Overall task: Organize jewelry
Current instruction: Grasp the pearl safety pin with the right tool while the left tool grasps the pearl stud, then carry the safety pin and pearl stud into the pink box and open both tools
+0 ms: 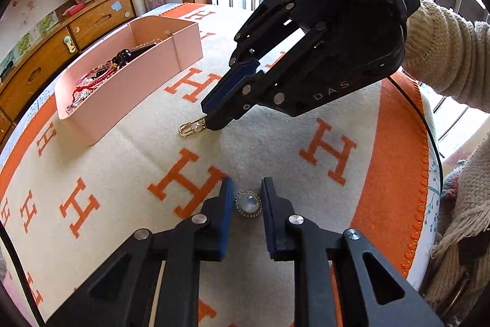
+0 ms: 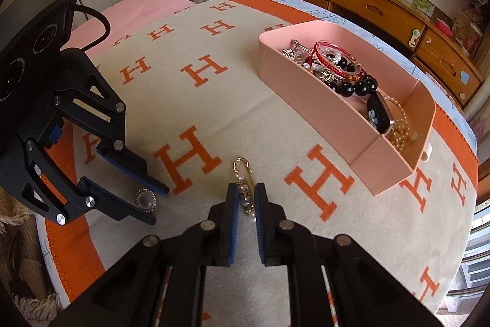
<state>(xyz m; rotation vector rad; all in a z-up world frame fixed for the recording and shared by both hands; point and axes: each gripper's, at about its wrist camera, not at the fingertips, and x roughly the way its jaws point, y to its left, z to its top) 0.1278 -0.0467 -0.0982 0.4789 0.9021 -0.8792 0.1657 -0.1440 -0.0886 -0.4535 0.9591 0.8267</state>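
1. Gold safety-pin brooch strung with pearls (image 2: 245, 192): lies on the cream blanket with orange H letters (image 2: 214, 100), long axis running away from the right gripper, clasp loop pointing toward the far edge, near the pink tray.
2. Right gripper (image 2: 246, 195): low over the surface, angled down; blue-padded jaws nearly closed around the brooch's near end, contact not certain. Its housing reads "DAS".
3. Round pearl-centred brooch with crystal rim (image 1: 248, 204): flat on the blanket.
4. Left gripper (image 1: 247, 192): jaws parted, flanking the round brooch without touching.
5. Pink rectangular organiser tray (image 2: 309, 100): holds bracelets, beads, a watch.
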